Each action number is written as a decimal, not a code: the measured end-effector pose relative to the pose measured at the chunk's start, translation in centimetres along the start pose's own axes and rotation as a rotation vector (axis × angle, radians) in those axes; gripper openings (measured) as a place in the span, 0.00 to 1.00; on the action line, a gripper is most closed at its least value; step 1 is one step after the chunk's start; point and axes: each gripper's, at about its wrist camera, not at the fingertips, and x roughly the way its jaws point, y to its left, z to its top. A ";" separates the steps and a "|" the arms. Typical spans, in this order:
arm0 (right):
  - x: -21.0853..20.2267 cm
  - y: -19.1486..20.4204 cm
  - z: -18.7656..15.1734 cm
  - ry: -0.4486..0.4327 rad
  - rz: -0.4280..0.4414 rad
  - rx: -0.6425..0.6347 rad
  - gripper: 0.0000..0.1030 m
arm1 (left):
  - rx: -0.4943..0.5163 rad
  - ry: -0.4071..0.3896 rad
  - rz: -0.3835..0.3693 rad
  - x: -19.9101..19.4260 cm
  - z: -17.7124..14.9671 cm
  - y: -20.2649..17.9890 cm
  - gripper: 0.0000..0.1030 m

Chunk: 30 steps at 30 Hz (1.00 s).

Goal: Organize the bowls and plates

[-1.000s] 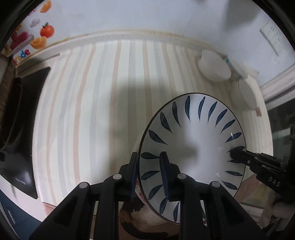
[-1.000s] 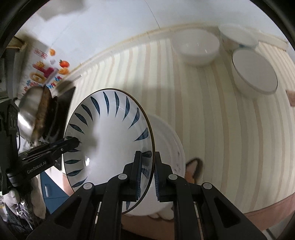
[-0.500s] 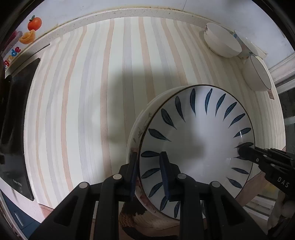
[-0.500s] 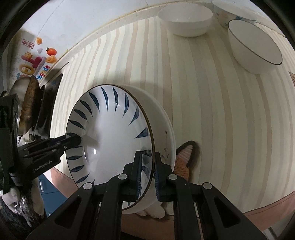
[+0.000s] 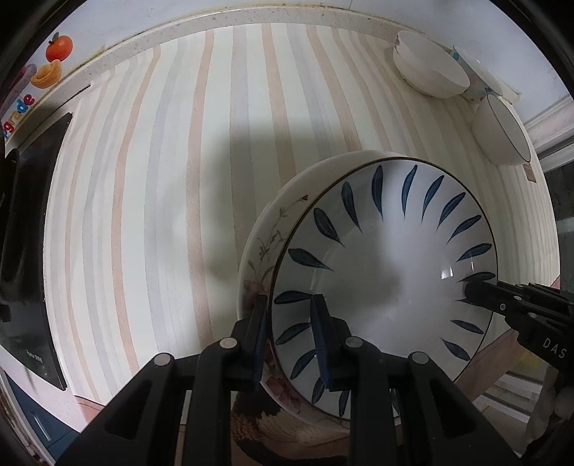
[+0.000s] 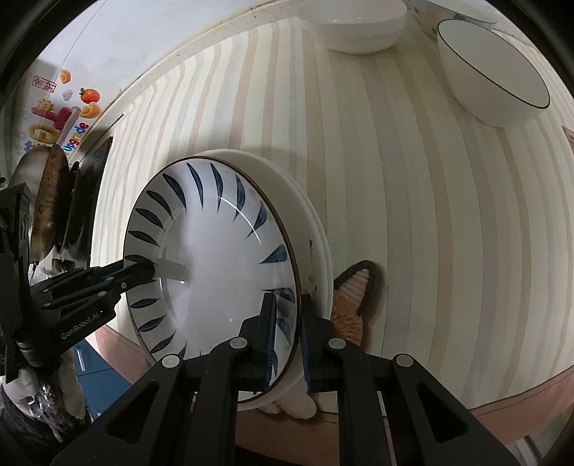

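A white plate with blue leaf marks [image 5: 387, 272] [image 6: 215, 272] lies nested in a larger floral-edged plate [image 5: 265, 247] [image 6: 315, 236] on the striped tabletop. My left gripper [image 5: 288, 301] points down and is shut on the blue-leaf plate's near-left rim, one finger inside and one outside. My right gripper [image 6: 287, 299] grips the opposite rim; its jaws are just opening, with the rim still between the pads. Each gripper also shows in the other's view, the right gripper [image 5: 466, 286] and the left gripper [image 6: 150, 267], both at the plate's edge.
Three bowls stand at the back right: a plain white bowl [image 5: 430, 71] [image 6: 355, 28], a patterned bowl [image 5: 473, 71] and a black-rimmed bowl [image 5: 502, 132] [image 6: 495, 82]. A black cooktop [image 5: 28, 233] with a pan [image 6: 46, 200] lies at the left. A cat-shaped mat [image 6: 355, 297] sits under the plates.
Both grippers have come down together with the blue-leaf plate, which hung above the floral plate and now sits in it. The right pads stand slightly wider apart.
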 end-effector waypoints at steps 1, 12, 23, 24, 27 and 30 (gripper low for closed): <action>0.0 -0.1 0.0 0.003 -0.003 0.005 0.16 | 0.002 -0.001 0.004 0.0 0.0 0.0 0.20; -1.3 0.0 0.7 0.008 -0.039 0.014 0.16 | -0.012 -0.010 0.018 -0.1 -0.2 0.2 0.20; -5.5 2.3 -0.9 -0.052 -0.078 -0.027 0.26 | -0.023 -0.081 0.008 -6.2 -2.5 0.0 0.21; -6.2 2.7 -1.3 -0.058 -0.079 -0.032 0.28 | -0.018 -0.093 0.008 -7.0 -2.9 -0.2 0.21; -8.3 3.6 -2.8 -0.091 -0.082 -0.036 0.35 | -0.003 -0.123 -0.006 -9.6 -4.4 -0.6 0.21; -11.2 5.0 -4.7 -0.140 -0.090 -0.047 0.42 | -0.002 -0.158 -0.014 -12.0 -5.8 -0.8 0.22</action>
